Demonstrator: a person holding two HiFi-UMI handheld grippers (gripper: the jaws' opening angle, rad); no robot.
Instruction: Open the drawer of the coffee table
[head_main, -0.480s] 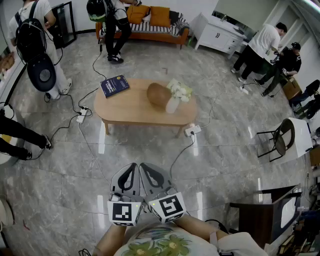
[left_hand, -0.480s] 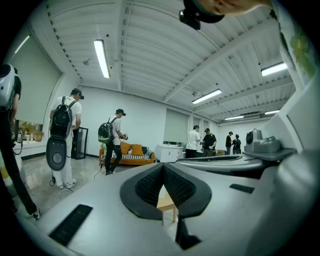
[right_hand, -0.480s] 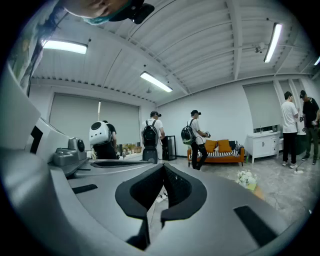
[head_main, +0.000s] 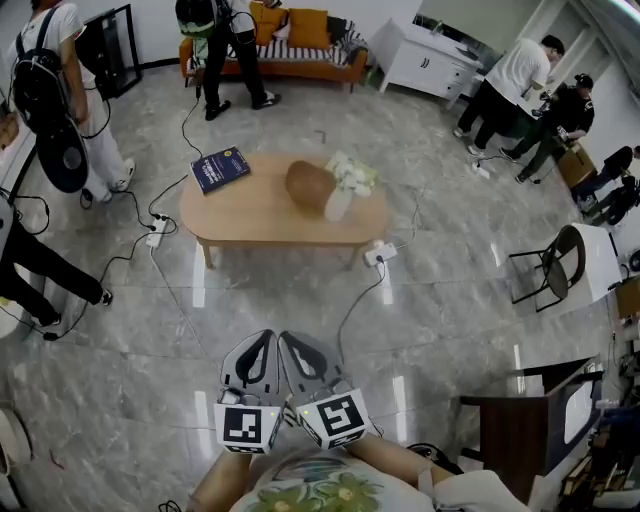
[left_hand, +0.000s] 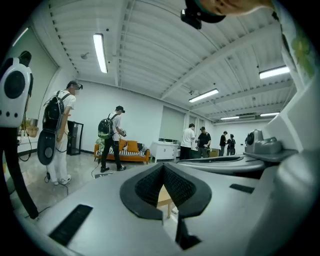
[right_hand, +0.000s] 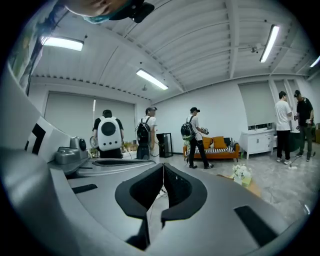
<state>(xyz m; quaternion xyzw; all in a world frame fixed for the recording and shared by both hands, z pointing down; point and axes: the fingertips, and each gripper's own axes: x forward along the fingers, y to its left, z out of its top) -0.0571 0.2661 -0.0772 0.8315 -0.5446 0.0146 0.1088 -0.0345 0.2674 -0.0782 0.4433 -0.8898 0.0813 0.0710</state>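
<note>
Tongs are shut tight in both my hands. My left tongs (head_main: 260, 340) and my right tongs (head_main: 295, 342) sit side by side, close to my belly, with their tips almost touching. Each pair is squeezed all the way closed, and nothing is between the jaws. I think that makes sense, because nothing is near enough to grab yet. They point forward, nearly flat, toward the place I need to reach.

The coffee table (head_main: 262, 212) is far in front of me, well apart from both tongs, with shiny floor (head_main: 450, 330) in between. On its left end lies a blue book (head_main: 220, 169). Near the middle is a brown round thing (head_main: 308, 185), with a vase of flowers (head_main: 345, 185) just beside it on the right. I cannot make out the drawer from here; it may be tucked under the top. A cable (head_main: 350, 310) runs over the floor between me and the table, so I should watch my feet.
</note>
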